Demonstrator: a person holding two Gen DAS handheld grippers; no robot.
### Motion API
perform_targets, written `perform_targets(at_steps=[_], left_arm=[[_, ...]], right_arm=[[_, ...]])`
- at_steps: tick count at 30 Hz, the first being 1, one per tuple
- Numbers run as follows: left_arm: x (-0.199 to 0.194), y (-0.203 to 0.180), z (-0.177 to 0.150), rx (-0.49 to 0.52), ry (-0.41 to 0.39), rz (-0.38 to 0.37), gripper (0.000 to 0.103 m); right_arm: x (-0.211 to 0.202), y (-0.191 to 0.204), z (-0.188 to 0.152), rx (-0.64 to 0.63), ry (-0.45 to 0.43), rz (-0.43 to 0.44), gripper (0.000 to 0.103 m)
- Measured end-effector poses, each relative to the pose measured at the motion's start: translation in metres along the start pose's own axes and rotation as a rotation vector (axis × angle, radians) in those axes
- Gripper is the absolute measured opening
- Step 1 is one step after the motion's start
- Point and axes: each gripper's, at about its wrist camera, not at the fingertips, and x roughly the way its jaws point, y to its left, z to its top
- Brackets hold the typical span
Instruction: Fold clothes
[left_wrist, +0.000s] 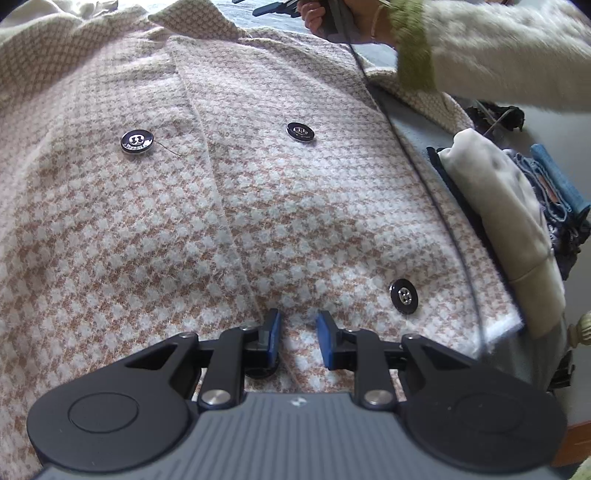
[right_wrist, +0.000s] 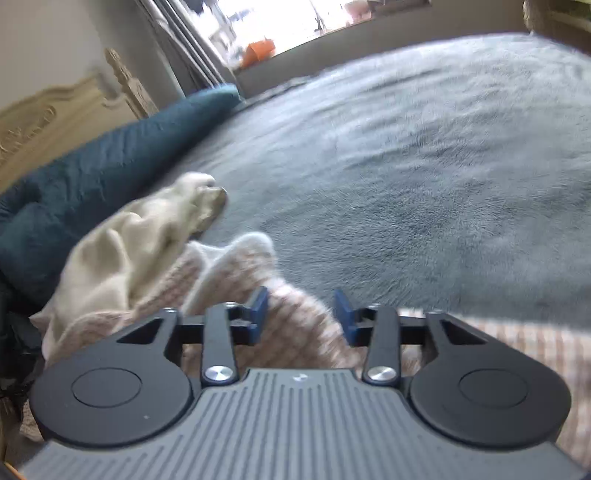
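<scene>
A pink-and-tan houndstooth coat (left_wrist: 258, 206) with dark round buttons (left_wrist: 300, 132) lies spread front-up and fills the left wrist view. My left gripper (left_wrist: 298, 332) sits low on it by the front edge, its blue pads close together with coat fabric filling the narrow gap. In the right wrist view, my right gripper (right_wrist: 301, 314) stands open over a bunched end of the coat (right_wrist: 258, 258). Fabric lies beneath and between its pads without touching them. The coat's cream lining (right_wrist: 122, 251) shows to the left. A hand and cream sleeve (left_wrist: 498, 55) reach across the top right.
The coat lies on a grey fleece bed cover (right_wrist: 406, 166). A teal blanket roll (right_wrist: 110, 155) and a carved cream headboard (right_wrist: 55, 110) are at the left. A stack of folded clothes (left_wrist: 506, 206) with jeans (left_wrist: 557, 184) sits beside the coat's right edge.
</scene>
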Motion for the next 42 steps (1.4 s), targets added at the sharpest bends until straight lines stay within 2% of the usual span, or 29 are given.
perform_targets(at_steps=[2, 4, 6, 10, 12, 13, 14, 15, 16, 19, 21, 24, 26, 28, 29, 32, 34, 36, 39, 42], left_arm=[[-0.001, 0.005, -0.002, -0.003, -0.001, -0.019, 0.023], [-0.001, 0.009, -0.002, -0.012, 0.000, -0.038, 0.023], [-0.002, 0.013, -0.002, -0.028, 0.002, -0.057, 0.023], [-0.002, 0.024, -0.001, -0.068, 0.009, -0.095, 0.023], [-0.001, 0.028, 0.000, -0.079, 0.014, -0.110, 0.023], [-0.001, 0.030, 0.000, -0.082, 0.016, -0.116, 0.023], [-0.001, 0.031, 0.000, -0.084, 0.018, -0.120, 0.023], [-0.001, 0.032, 0.001, -0.087, 0.020, -0.124, 0.023], [-0.001, 0.034, 0.001, -0.091, 0.021, -0.128, 0.023], [-0.002, 0.037, 0.001, -0.101, 0.024, -0.138, 0.023], [-0.002, 0.037, 0.001, -0.106, 0.026, -0.142, 0.023], [0.000, 0.034, 0.002, -0.100, 0.028, -0.140, 0.023], [0.000, 0.034, 0.002, -0.098, 0.028, -0.138, 0.023], [0.000, 0.034, 0.003, -0.101, 0.030, -0.141, 0.023], [0.000, 0.034, 0.003, -0.102, 0.031, -0.143, 0.023], [0.000, 0.036, 0.003, -0.099, 0.031, -0.151, 0.023], [-0.001, 0.037, 0.002, -0.098, 0.030, -0.156, 0.023], [-0.001, 0.038, 0.002, -0.100, 0.029, -0.160, 0.023], [-0.002, 0.038, 0.002, -0.097, 0.028, -0.158, 0.023], [-0.003, 0.035, 0.001, -0.079, 0.025, -0.149, 0.023]], right_arm=[[0.013, -0.008, 0.010, 0.025, 0.034, 0.012, 0.044], [0.023, -0.003, 0.018, 0.004, 0.055, 0.074, 0.049], [0.033, 0.003, 0.023, -0.030, 0.088, 0.141, 0.063], [0.073, 0.011, 0.029, -0.110, 0.181, 0.085, 0.064], [0.098, 0.008, 0.031, -0.075, 0.265, 0.123, 0.063], [0.105, 0.008, 0.030, -0.059, 0.290, 0.131, 0.062], [0.110, 0.009, 0.029, -0.058, 0.305, 0.128, 0.046], [0.111, 0.014, 0.028, -0.083, 0.309, 0.115, 0.018], [0.108, 0.021, 0.028, -0.123, 0.289, 0.097, 0.014], [0.083, 0.041, 0.025, -0.203, 0.140, 0.130, 0.010], [0.083, 0.052, 0.019, -0.279, 0.109, 0.111, 0.010], [0.100, 0.059, 0.010, -0.350, 0.098, 0.056, 0.010], [0.116, 0.054, 0.004, -0.338, 0.111, 0.004, 0.012], [0.125, 0.044, 0.006, -0.263, 0.109, -0.010, 0.017], [0.120, 0.038, 0.011, -0.217, 0.094, -0.012, 0.025], [0.080, 0.027, 0.029, -0.150, -0.009, 0.000, 0.032], [0.042, 0.022, 0.039, -0.128, -0.060, 0.000, 0.032], [0.004, 0.023, 0.039, -0.141, -0.065, -0.001, 0.032], [-0.027, 0.027, 0.019, -0.182, 0.010, 0.020, 0.029], [-0.008, 0.032, -0.013, -0.237, 0.122, 0.011, 0.020]])
